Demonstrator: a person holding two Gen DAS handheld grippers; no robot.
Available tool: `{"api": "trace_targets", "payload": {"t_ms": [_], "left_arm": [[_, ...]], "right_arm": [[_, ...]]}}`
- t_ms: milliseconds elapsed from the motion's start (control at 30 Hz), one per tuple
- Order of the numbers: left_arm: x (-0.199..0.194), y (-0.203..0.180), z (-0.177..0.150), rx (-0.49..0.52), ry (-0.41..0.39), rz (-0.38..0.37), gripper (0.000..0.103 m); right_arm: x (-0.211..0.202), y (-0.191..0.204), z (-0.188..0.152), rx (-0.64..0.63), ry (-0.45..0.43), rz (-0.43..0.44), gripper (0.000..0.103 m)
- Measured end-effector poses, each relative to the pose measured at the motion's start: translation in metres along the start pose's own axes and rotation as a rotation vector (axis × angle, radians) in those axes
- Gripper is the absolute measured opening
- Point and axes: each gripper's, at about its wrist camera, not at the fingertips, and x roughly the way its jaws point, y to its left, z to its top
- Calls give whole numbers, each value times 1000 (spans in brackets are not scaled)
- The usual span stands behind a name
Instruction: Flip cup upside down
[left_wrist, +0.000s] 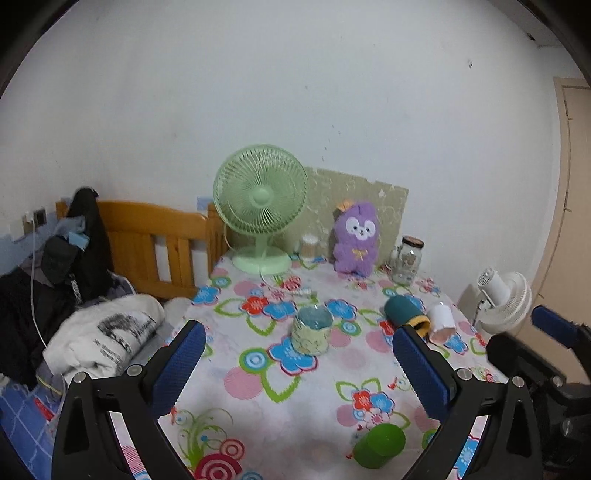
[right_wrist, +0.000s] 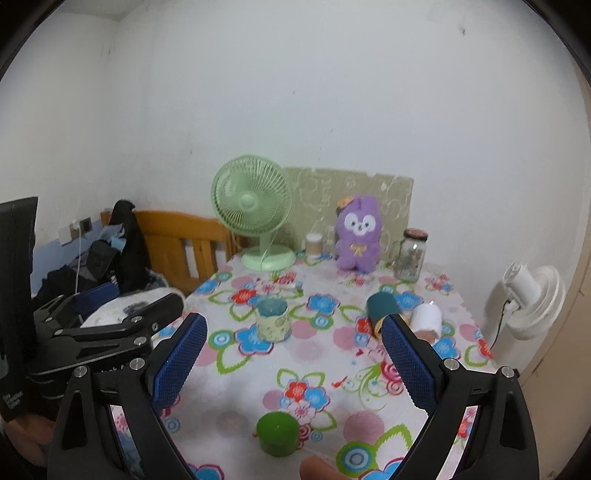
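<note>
A pale green patterned cup (left_wrist: 312, 330) (right_wrist: 273, 319) stands upright, mouth up, mid-table. A green cup (left_wrist: 378, 445) (right_wrist: 277, 434) stands bottom up near the front edge. A dark teal cup (left_wrist: 404, 312) (right_wrist: 382, 310) and a white cup (left_wrist: 441, 321) (right_wrist: 426, 319) lie on their sides at the right. My left gripper (left_wrist: 297, 332) is open and empty, above the table's front, short of the patterned cup. My right gripper (right_wrist: 293, 326) is open and empty, above the green cup's near side. Each gripper shows at the edge of the other's view.
The table has a floral cloth (left_wrist: 258, 398) (right_wrist: 332, 354). At its back stand a green fan (left_wrist: 260, 206) (right_wrist: 253, 214), a purple plush toy (left_wrist: 356, 238) (right_wrist: 358, 232), a glass jar (left_wrist: 406, 260) (right_wrist: 412, 254) and a small container (left_wrist: 309, 245). A bed with clothes lies left; a white fan (left_wrist: 502, 299) (right_wrist: 532, 299) stands right.
</note>
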Motion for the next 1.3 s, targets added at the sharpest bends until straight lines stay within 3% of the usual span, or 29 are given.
{"api": "trace_targets", "payload": {"t_ms": [133,267,1300], "left_arm": [[-6,-7,2,58,-62,59,103],[-11,-9,4,54,-79,37,103],[-19,-14,10,32,-106,29,103]], "right_arm": [[-9,0,3,1,-72,-27,101],[-14,0,7,-11,-114,-56,103],[-15,-8,8,26,-116,-59,103]]}}
